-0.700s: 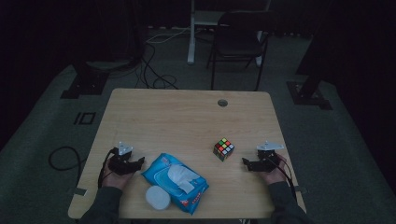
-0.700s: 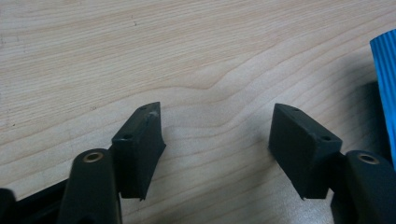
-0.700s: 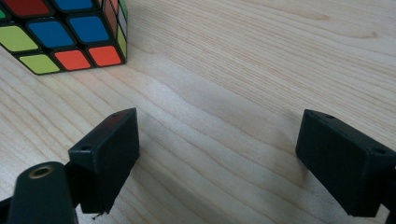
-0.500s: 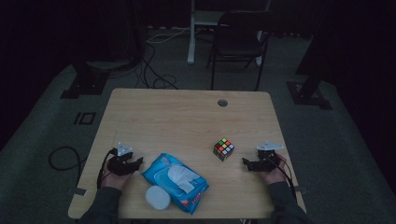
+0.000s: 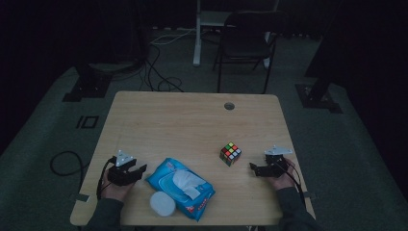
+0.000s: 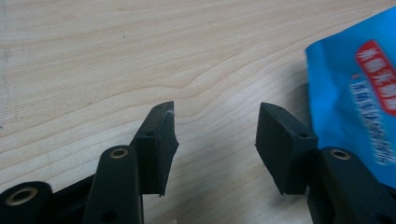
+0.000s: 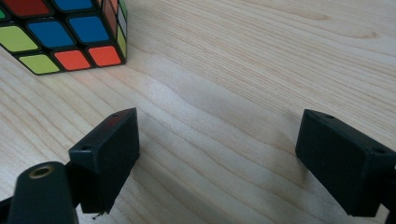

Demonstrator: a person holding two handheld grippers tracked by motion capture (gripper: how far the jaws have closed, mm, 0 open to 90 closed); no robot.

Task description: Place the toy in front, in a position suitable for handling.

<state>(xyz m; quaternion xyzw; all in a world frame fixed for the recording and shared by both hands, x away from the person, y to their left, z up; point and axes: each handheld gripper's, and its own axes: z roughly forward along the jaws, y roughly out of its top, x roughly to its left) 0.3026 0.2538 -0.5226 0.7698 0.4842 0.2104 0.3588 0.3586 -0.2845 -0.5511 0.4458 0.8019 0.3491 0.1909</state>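
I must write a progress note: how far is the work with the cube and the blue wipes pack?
Nothing looks done yet. The cube and the wipes pack lie on the table, not gripped. The left gripper is open beside the pack; the right gripper is open near the cube. Every grasp remains.

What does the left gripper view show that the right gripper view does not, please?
Only the left gripper view shows the blue wipes pack, lying just right of the open left hand-held gripper. Only the right gripper view shows the cube, up and to the left of the open right hand-held gripper and apart from it. Both show the bare wooden table between two black jaws with nothing held.
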